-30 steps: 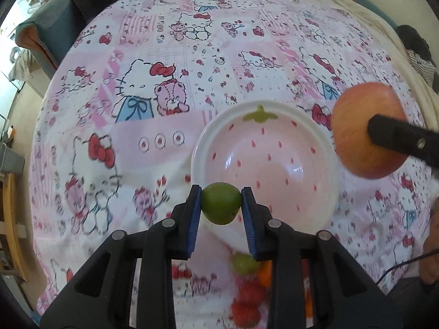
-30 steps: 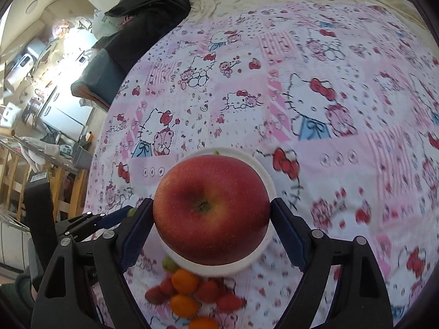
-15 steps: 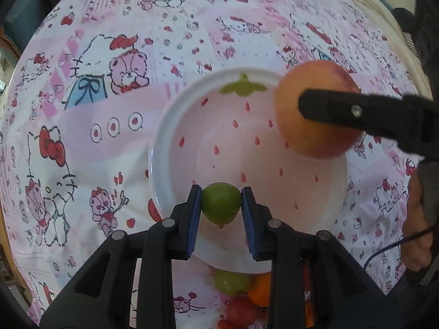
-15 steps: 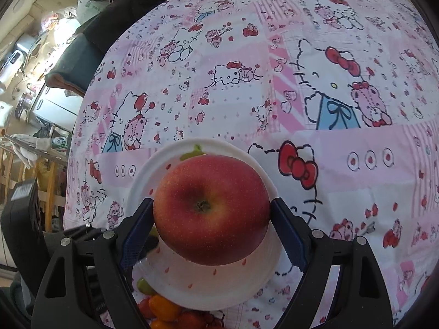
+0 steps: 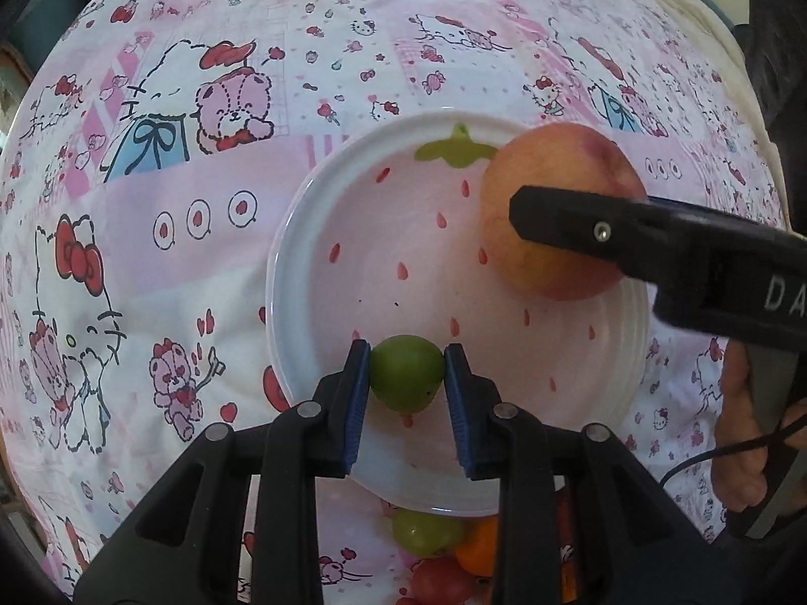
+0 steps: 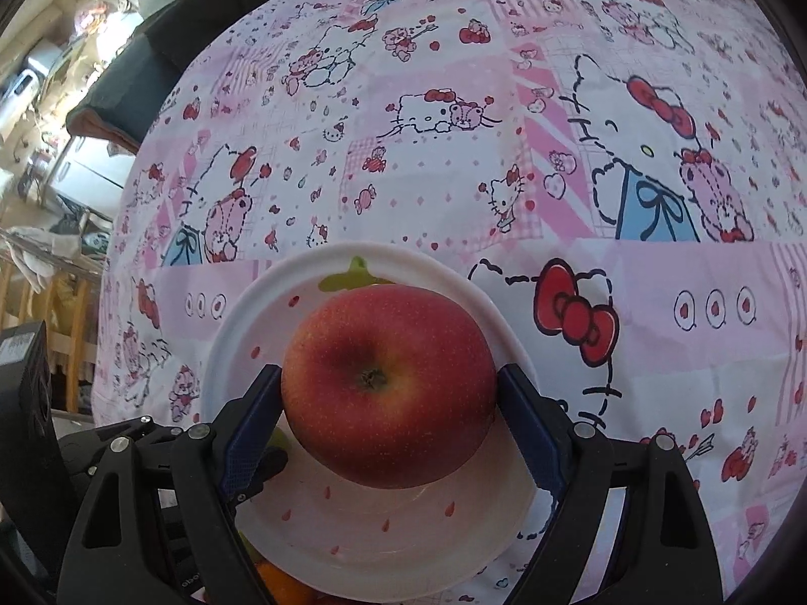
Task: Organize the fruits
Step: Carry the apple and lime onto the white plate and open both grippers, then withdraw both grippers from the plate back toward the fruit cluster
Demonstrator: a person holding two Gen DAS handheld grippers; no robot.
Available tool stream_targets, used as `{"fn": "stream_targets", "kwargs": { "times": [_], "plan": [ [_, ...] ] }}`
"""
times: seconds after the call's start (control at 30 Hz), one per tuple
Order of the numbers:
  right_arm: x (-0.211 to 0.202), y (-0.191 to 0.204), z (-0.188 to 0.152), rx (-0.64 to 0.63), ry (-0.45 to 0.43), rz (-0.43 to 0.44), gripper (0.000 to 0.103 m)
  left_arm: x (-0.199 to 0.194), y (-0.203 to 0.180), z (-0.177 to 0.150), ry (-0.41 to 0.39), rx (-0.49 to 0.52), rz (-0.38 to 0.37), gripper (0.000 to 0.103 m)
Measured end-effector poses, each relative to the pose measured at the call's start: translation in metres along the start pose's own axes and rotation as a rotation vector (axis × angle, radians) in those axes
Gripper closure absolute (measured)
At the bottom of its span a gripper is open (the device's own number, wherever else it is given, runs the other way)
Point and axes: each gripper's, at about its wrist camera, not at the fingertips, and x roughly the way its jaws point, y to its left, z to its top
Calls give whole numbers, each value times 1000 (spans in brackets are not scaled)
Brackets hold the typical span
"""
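Note:
A white plate with a strawberry print (image 5: 323, 232) (image 6: 242, 322) lies on the cartoon-cat cloth. My left gripper (image 5: 407, 375) is shut on a small green fruit (image 5: 406, 372), which hangs over the plate's near rim. My right gripper (image 6: 388, 393) is shut on a big red apple (image 6: 388, 388) over the plate's right side. In the left wrist view that apple (image 5: 550, 181) shows orange-pink behind one black finger (image 5: 575, 217). Whether either fruit touches the plate is hidden.
A heap of small fruits lies just past the plate's near edge: a green one (image 5: 426, 532), an orange one (image 5: 479, 549) and red ones (image 5: 439, 580). A hand (image 5: 741, 433) grips the right tool's handle. Dark clothing (image 6: 212, 5) lies at the cloth's far edge.
Both grippers have come down toward the plate, which now looks larger. The apple has moved from beside the plate's right edge to over its right side. Both grips are unchanged.

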Motion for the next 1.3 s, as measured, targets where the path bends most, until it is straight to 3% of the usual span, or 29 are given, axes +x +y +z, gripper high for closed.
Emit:
{"fn": "stream_targets", "kwargs": {
  "times": [0.2,0.33,0.5,0.63,1.13,1.3],
  "plan": [
    [3,-4,-1,22,11,16,15,2,-4,2,6,7,10,73],
    [3,-4,-1,20,12,19,15,4,-6,3,8,0,-15,57],
    [2,-6,-2,30,9,28,15,1,-17,4,-15,40,31,42],
    [-6,-7,-1,51,-8,74,15,1,-22,6,-26,53,41,41],
    [-19,-9,-1,45,-35,45,10,-10,-18,-2,-46,46,14,40],
    [-27,-9,-5,46,-39,39,9,-21,-13,-8,-73,50,31,29]
  ]
}}
